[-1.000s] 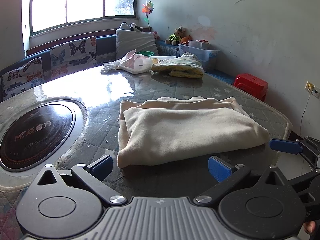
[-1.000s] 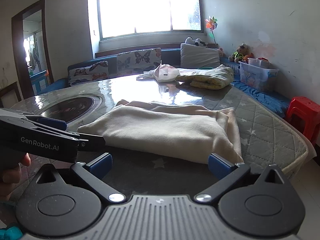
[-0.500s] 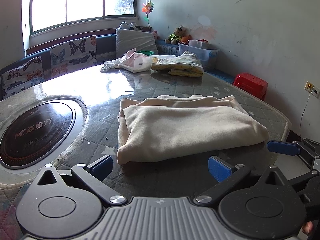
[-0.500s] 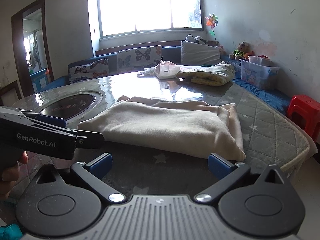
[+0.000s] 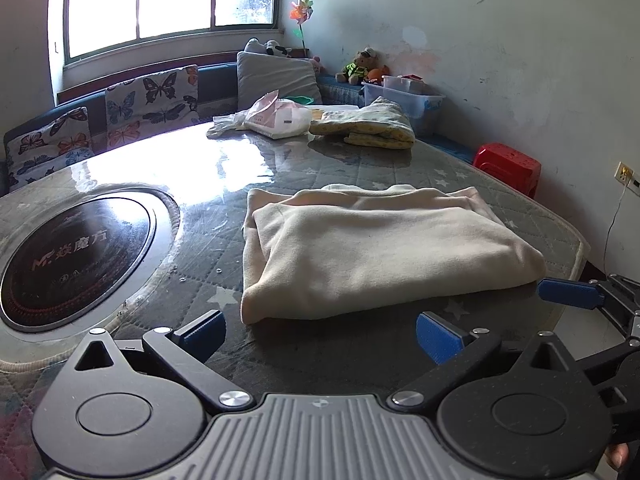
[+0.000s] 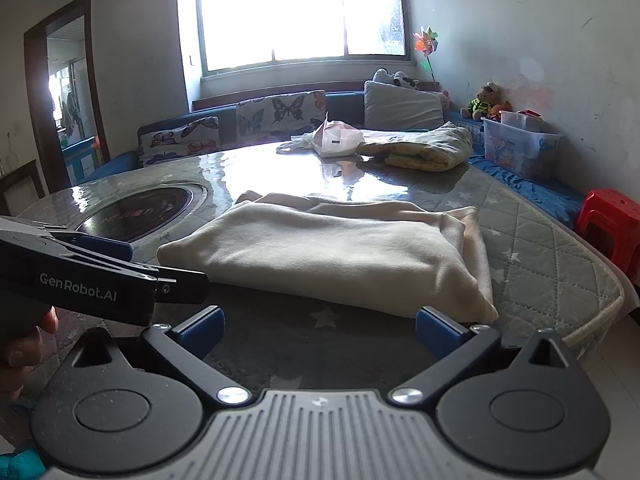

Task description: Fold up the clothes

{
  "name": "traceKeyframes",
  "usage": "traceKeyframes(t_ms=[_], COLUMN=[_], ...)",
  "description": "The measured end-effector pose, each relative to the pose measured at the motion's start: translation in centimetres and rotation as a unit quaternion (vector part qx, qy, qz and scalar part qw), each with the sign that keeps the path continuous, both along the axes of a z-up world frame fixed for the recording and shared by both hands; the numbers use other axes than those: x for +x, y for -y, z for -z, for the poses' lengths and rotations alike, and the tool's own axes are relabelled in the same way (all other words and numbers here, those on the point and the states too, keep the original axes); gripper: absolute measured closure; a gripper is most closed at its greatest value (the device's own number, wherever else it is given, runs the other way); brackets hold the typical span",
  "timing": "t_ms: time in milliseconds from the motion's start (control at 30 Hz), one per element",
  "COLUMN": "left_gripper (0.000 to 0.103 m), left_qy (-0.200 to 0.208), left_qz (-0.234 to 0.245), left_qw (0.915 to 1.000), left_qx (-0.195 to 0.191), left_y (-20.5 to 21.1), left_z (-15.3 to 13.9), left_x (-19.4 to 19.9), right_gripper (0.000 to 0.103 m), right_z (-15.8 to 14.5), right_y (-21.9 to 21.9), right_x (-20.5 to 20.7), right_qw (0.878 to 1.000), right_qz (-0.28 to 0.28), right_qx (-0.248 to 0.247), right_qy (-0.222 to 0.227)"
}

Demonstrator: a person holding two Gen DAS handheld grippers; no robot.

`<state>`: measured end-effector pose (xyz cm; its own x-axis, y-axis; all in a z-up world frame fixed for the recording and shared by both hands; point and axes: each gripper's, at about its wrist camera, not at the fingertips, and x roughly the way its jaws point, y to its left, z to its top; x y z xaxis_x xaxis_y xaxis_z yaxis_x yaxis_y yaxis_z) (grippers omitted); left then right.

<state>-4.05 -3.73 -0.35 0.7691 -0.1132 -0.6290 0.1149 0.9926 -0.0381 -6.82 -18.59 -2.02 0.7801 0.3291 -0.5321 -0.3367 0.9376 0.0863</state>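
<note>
A cream garment [image 5: 376, 248] lies folded into a thick rectangle on the quilted table [image 5: 304, 352]; it also shows in the right wrist view [image 6: 340, 252]. My left gripper [image 5: 320, 334] is open and empty, just short of the garment's near edge. My right gripper [image 6: 318, 330] is open and empty, near the garment's right front corner. One blue finger of the right gripper [image 5: 568, 294] shows at the right of the left wrist view. The left gripper's body [image 6: 92, 284] shows at the left of the right wrist view.
A round black cooktop [image 5: 72, 260] is set into the table on the left. A folded yellow blanket [image 5: 368, 130] and a white-pink bag [image 5: 276, 120] lie at the far end. A red stool [image 5: 508, 166], plastic bin [image 5: 404, 102] and cushioned bench [image 5: 120, 120] surround the table.
Both grippers have drawn back slightly from the folded garment, staying open. The garment has not moved.
</note>
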Motion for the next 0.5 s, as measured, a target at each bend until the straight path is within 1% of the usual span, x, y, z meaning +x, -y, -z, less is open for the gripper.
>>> traceKeyframes(t_ms=[400, 500], left_gripper=[0.000, 0.000], left_qy=[-0.015, -0.010], left_qz=[-0.009, -0.010], left_qw=[0.9998, 0.9998], left_qx=[0.007, 0.013], left_y=[-0.41, -0.40], left_z=[0.18, 0.19], left_x=[0.34, 0.23], right_gripper=[0.000, 0.000], right_z=[0.09, 0.20], right_y=[-0.31, -0.35], right_x=[0.35, 0.42], right_qw=[1.000, 1.000], right_qz=[-0.006, -0.007], right_qx=[-0.002, -0.002], right_qy=[-0.003, -0.005])
